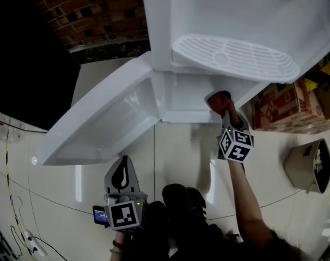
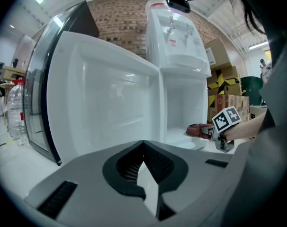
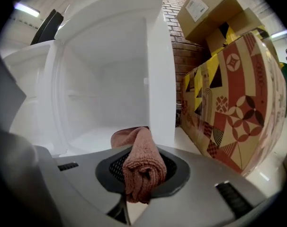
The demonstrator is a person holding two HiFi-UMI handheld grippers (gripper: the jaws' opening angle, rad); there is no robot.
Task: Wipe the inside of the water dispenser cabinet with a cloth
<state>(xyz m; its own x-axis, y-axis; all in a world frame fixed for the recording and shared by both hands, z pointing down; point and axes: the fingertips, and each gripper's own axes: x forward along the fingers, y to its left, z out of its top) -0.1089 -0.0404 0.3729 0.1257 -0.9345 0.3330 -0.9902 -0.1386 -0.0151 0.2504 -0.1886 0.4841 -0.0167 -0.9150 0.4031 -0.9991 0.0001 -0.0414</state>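
Note:
The white water dispenser (image 1: 236, 15) stands with its lower cabinet door (image 1: 110, 118) swung wide open to the left. My right gripper (image 1: 224, 109) is shut on a folded reddish-brown cloth (image 1: 218, 99) at the right front edge of the cabinet opening (image 1: 187, 99). In the right gripper view the cloth (image 3: 142, 148) bulges out of the gripper (image 3: 139, 176), with the white cabinet interior (image 3: 105, 93) just ahead. My left gripper (image 1: 120, 173) hangs back near the floor, shut and empty. It (image 2: 144, 167) faces the open door (image 2: 110, 98), and the cloth (image 2: 196, 130) shows at the right.
Patterned cardboard boxes (image 1: 282, 105) stand close to the dispenser's right side (image 3: 228, 89). A beige box-like object (image 1: 309, 165) lies on the tiled floor further right. A large water bottle (image 2: 13, 108) stands left of the door. Cables (image 1: 23, 238) run along the floor at the left.

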